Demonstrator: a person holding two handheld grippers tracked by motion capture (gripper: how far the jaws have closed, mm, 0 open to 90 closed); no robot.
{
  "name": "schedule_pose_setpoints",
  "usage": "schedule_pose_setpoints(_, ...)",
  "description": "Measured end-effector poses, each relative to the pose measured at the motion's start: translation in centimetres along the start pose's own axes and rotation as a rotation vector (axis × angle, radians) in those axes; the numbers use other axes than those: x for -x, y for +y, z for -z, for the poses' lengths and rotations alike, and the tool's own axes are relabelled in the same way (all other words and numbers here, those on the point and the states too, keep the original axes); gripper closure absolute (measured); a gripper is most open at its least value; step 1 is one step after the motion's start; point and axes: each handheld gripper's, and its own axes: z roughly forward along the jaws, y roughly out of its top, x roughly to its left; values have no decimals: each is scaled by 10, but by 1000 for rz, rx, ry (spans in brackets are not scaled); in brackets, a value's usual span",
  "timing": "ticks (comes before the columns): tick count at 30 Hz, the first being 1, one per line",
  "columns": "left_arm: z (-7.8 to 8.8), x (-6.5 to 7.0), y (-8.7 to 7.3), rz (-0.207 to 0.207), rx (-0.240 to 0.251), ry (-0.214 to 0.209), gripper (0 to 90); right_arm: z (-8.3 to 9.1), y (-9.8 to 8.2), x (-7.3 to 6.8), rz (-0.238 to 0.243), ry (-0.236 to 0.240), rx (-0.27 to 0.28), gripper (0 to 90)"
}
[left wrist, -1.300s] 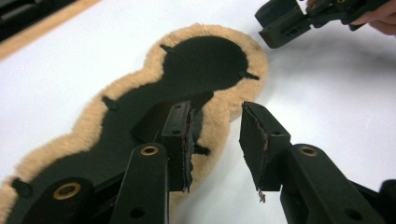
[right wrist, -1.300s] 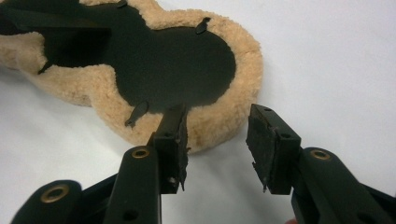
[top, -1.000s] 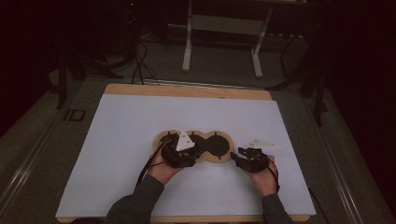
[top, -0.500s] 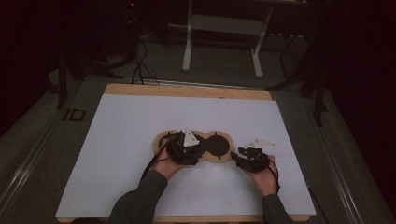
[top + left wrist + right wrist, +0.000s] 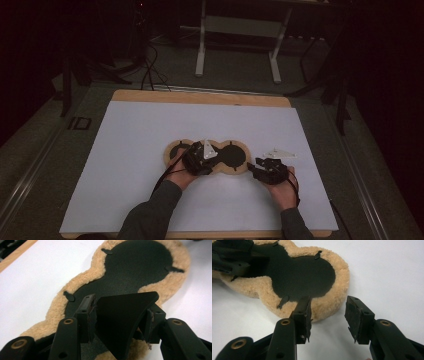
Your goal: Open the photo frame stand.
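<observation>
Left tongs (image 5: 120, 322) and black flap (image 5: 122, 322) hide the pad's (image 5: 160, 290) near lobe.

A: What is the thing on the table?

B: A flat pad (image 5: 235, 167) with 3 rounded lobes in a row, a tan fleece rim around a black inner face. It lies flat on the white sheet, near the front middle.

A: Any details on it?

B: Small black tabs (image 5: 318, 255) stick out from the black face onto the fleece, at least 2 on the end lobe. The fleece (image 5: 172, 282) looks thick and curly.

A: Is anything lifted?

B: Yes. A black flap (image 5: 122, 320), roughly triangular with a curved edge, stands up above the black face (image 5: 140, 267) at 1 lobe. The rest lies flat.
</observation>
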Motion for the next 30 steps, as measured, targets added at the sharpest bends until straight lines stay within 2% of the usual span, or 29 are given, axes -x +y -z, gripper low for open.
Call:
schedule_pose_setpoints(7,0,1,2,-21,5,14,602,0,0,0,-2,0,1,554)
schedule_pose_setpoints(13,3,3,6,-52,12,52,681,1,0,0,-5,3,-1,547)
schedule_pose_setpoints(30,6,-5,4,1,68,29,715,3,2,1,-25,17,2,510)
